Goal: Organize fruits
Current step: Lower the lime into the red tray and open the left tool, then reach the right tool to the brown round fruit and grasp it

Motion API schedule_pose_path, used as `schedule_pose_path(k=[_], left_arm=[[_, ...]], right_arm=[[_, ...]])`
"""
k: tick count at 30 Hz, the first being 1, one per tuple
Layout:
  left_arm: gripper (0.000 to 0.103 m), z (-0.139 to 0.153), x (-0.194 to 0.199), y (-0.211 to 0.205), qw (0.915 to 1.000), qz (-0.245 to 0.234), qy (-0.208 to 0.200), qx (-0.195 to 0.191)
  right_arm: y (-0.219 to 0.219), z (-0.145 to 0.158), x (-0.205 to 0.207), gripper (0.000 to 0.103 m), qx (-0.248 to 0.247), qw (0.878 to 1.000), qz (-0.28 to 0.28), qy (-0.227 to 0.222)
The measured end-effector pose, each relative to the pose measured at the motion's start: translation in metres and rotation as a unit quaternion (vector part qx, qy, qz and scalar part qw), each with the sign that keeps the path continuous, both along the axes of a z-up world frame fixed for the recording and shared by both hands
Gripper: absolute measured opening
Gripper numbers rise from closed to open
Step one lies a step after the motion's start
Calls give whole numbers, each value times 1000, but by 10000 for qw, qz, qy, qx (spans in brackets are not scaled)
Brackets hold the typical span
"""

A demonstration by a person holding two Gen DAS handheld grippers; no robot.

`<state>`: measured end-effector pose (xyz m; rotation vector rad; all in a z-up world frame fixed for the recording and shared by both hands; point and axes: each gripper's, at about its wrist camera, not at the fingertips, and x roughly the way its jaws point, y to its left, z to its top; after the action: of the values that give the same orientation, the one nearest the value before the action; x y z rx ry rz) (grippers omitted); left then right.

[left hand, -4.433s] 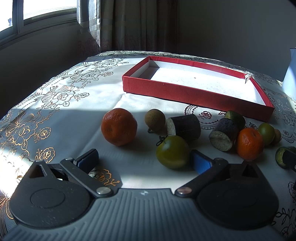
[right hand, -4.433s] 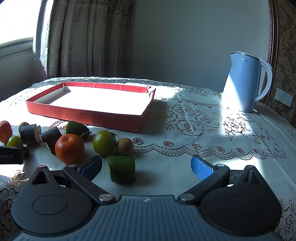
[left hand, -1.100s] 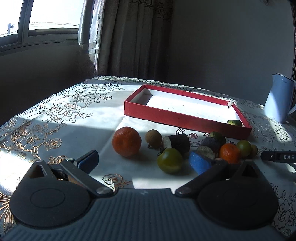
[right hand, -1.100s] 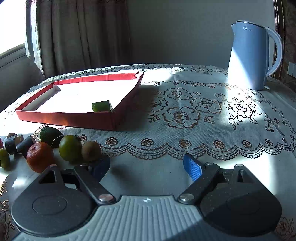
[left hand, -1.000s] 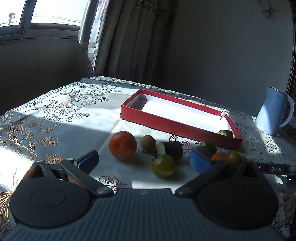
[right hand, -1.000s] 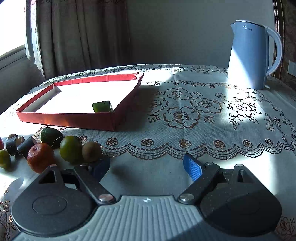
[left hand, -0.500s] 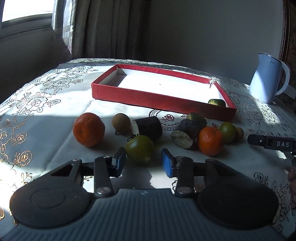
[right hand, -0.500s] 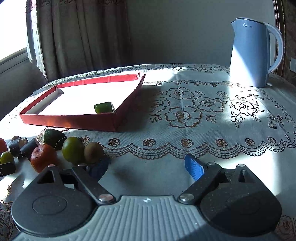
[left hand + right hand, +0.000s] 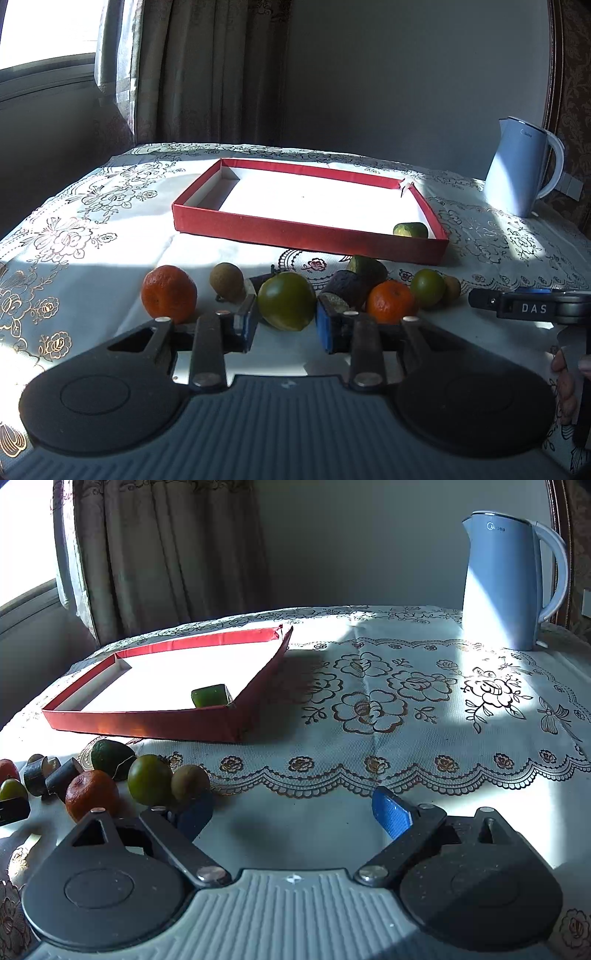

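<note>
While L tool [image 9: 285,325] pinches green fruit [image 9: 286,301], R tool [image 9: 293,812] angled down, opening.

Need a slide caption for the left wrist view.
Left gripper closed on a green fruit, red tray beyond.

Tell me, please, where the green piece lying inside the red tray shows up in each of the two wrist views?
Left wrist view: the green piece sits right of centre, in the near right corner of the red tray.
Right wrist view: the green piece sits left of centre, in the same tray corner.
Shared landmark: the blue kettle at upper right in both.
</note>
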<state>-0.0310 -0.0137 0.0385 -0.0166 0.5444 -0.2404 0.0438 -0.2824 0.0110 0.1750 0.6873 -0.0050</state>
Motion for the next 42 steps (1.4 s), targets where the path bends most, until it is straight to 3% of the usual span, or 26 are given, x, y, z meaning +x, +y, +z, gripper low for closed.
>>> schedule_pose_path(k=[4,8,14,19,23,29,34,42], left_arm=[[30,26,24,-14,9995,-128,-276,80],[30,34,70,-34,9993,-155,-280,200],[30,16,122,-51,9994,-38,44,351],[32,1,135,-48,9994,41,184,291],[65,7,124,-44,9995,134,-72,274],[96,27,73,-25,9990,105,-419,125],[103,28,19,3,9991,-48,-420,-87],[103,0,-32,17,9989,-189,-263,328]], right_arm=[[0,0,0,93,4,10000,0,-1],[0,0,0,94,41,10000,-4,-13],[-1,1,0,95,85,10000,8,-18],[-1,1,0,95,74,10000,18,-10],[0,1,0,95,71,10000,19,-9],[-4,1,-1,95,203,9998,13,-63],[-2,4,-9,95,301,9986,245,-360],[22,10,-8,95,-291,9949,852,-455]])
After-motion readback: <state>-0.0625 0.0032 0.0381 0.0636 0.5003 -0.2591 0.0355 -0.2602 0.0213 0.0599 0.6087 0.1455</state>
